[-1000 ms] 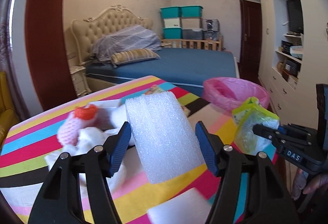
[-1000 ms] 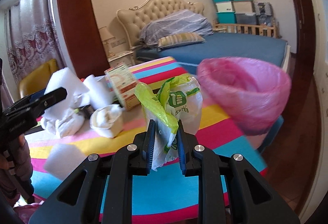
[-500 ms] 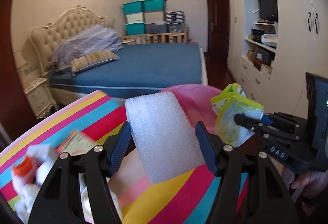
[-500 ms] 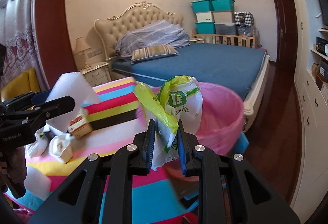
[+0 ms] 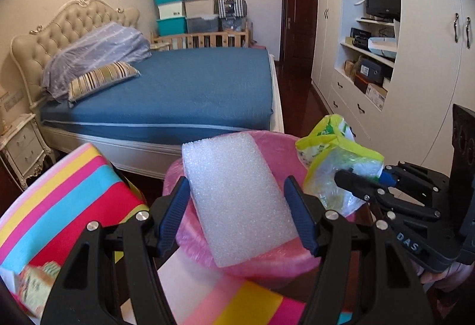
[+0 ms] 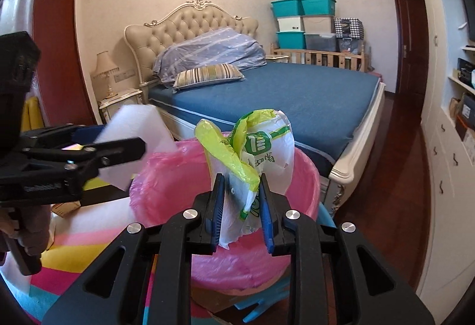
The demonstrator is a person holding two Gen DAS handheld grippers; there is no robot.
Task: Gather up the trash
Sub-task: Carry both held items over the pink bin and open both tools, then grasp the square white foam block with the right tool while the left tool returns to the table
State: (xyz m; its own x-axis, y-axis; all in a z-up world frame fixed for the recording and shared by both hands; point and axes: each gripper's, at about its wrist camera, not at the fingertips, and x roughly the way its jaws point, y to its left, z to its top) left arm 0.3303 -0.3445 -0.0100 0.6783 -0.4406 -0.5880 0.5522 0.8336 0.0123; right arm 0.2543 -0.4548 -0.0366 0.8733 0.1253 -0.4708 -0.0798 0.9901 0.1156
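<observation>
My left gripper [image 5: 237, 185] is shut on a white foam block [image 5: 237, 200], held upright over the near rim of the pink-lined bin [image 5: 267, 265]. In the right wrist view the foam block [image 6: 133, 129] hangs at the bin's left edge. A crumpled white and green plastic bag [image 6: 261, 146] stands between the pads of my right gripper [image 6: 242, 194], whose jaws are opening while both pads still touch it. That bag hangs above the bin [image 6: 166, 176]. From the left wrist view, the bag [image 5: 335, 158] and the right gripper [image 5: 350, 176] sit just right of the foam.
The striped tablecloth [image 5: 74, 185] lies left of the bin, with a small printed carton [image 5: 32, 286] at its near corner. A blue bed [image 5: 193, 87] stands behind. White cupboards [image 5: 430, 87] line the right side. A hand [image 6: 32, 224] grips the left tool.
Both grippers swung right, off the cluttered table to over the pink bin. The right jaws have parted slightly around the bag. The foam stays clamped.
</observation>
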